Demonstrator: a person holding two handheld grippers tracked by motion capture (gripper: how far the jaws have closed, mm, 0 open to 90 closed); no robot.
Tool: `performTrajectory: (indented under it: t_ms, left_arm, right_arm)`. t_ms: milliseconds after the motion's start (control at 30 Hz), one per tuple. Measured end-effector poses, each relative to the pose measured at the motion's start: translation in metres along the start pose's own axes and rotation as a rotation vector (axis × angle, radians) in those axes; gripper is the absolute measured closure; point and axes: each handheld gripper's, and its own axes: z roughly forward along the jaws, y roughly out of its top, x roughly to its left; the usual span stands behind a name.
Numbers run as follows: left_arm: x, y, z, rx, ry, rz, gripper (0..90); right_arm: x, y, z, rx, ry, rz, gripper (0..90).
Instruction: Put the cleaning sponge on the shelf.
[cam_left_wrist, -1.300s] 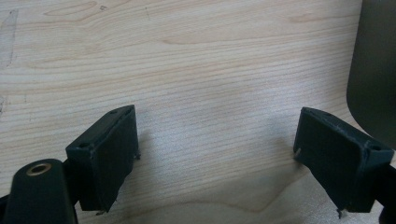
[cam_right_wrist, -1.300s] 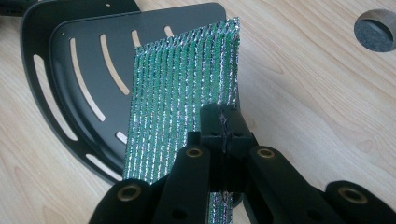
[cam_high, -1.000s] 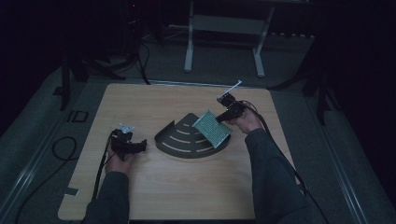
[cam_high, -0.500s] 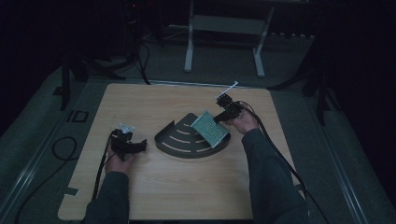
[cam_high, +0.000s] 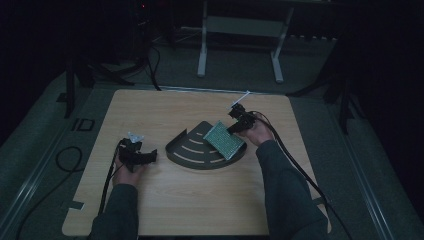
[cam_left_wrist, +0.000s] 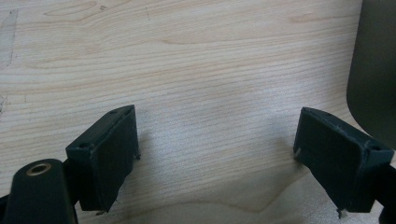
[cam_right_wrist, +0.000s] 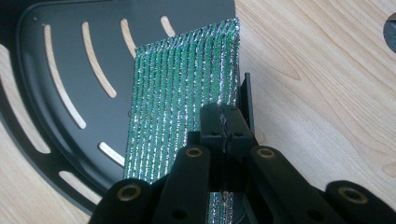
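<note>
High view overhead, dim; gripper views close, tabletop (cam_high: 200, 195)

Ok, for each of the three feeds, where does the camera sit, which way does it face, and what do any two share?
High view: above the person's side, looking forward and down on the light wooden table; both forearms, left gripper and right gripper show.
Left gripper view: rides the left gripper, facing bare wood; its jaws stand wide apart.
Right gripper view: rides the right gripper, jaws closed on the green glittery ribbed sponge pad.
Shared: high and right gripper views both show the pad over the black slotted quarter-round tray.
</note>
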Motion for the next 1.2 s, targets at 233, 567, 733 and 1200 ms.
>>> performTrajectory:
  t_ms: [233, 567, 733, 1200]
  left_arm:
    - [0.0, 0.0, 0.0, 0.0, 0.0, 0.0, 14.2]
    - [0.0, 0.0, 0.0, 0.0, 0.0, 0.0, 14.2]
    - [0.0, 0.0, 0.0, 0.0, 0.0, 0.0, 14.2]
    - [0.0, 0.0, 0.0, 0.0, 0.0, 0.0, 14.2]
  right_arm:
    - [-0.001, -0.005, 0.006, 0.015, -0.01, 0.001, 89.2]
    - [-0.005, -0.01, 0.01, 0.029, -0.023, 0.002, 89.0]
    - [-0.005, -0.011, 0.012, 0.036, -0.034, -0.003, 88.7]
    - [-0.006, -0.013, 0.012, 0.036, -0.069, -0.01, 85.4]
